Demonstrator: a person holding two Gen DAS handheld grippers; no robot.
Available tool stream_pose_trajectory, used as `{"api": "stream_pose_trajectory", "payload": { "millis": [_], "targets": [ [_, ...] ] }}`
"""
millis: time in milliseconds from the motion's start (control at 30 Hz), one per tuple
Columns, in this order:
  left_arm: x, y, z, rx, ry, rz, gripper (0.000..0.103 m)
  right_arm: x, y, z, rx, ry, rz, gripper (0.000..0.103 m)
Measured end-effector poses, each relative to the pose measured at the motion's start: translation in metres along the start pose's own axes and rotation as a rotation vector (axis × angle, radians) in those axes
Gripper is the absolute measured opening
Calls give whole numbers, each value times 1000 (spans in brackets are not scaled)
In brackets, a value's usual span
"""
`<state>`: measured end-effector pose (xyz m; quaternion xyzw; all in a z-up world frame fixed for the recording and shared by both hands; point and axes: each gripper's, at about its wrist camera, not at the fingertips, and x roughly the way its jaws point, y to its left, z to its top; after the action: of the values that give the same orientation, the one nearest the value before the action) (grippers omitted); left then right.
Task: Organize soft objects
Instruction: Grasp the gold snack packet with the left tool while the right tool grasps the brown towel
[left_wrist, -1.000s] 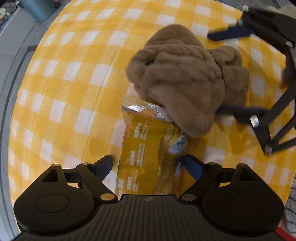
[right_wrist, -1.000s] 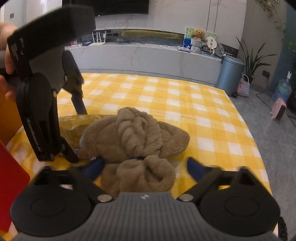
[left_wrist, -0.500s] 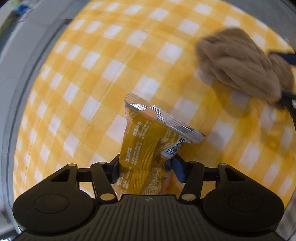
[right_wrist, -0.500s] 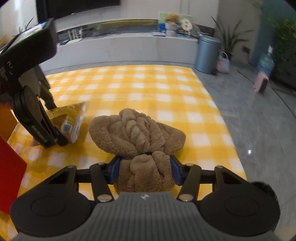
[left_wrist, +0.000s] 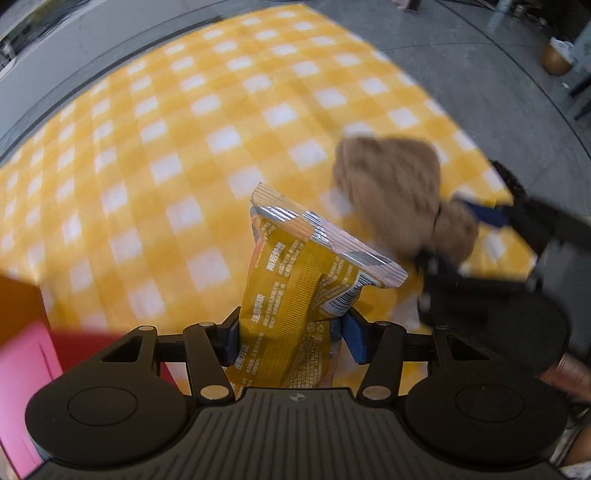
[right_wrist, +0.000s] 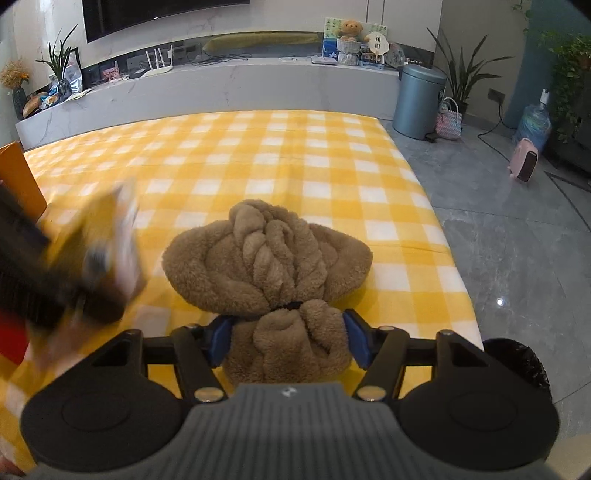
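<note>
Item one, crinkled yellow foil snack pouch (left_wrist: 295, 295): your left gripper (left_wrist: 288, 334) has closed on it and carried it off the yellow-and-white checked cloth (left_wrist: 166, 155), clear of the plush, so the two items are separated for sorting. Item two, brown fleecy knotted plush bundle (right_wrist: 269, 254): your right gripper (right_wrist: 288, 341), jaws just eased wider, clamps its near lobe while the rest lies on the cloth. Open cloth runs from nine to one o'clock; the cloth's edge and grey floor (right_wrist: 498, 240) lie at three.
</note>
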<state>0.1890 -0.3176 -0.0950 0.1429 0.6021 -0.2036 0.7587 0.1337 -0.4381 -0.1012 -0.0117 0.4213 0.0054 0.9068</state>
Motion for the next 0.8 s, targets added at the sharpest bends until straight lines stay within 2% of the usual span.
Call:
{"api": "stream_pose_trajectory", "payload": {
  "millis": [67,200,300,367,467,500,567,800],
  "targets": [
    [9,-3,-9,-20,8,6,63,6,4,0,-36,0,-13,68],
    [16,-3,-27,-24,-13,75,65,18,5,-1,-66,23,-23,71],
    [14,-7,-30,-4,-34,96,67,18,6,-3,-77,35,3,68],
    [16,-9,-29,-4,-48,117,76,17,4,-2,-66,45,0,64],
    [17,-8,-29,-14,-69,116,79,16,1,1,-26,49,3,61],
    [17,-7,-29,-19,-69,112,79,17,1,1,-29,51,3,61],
    [16,-4,-30,-29,-76,83,68,15,3,1,-34,50,-1,60],
    [12,-6,-35,-12,-103,79,62,9,1,2,-10,38,-10,57]
  ]
}}
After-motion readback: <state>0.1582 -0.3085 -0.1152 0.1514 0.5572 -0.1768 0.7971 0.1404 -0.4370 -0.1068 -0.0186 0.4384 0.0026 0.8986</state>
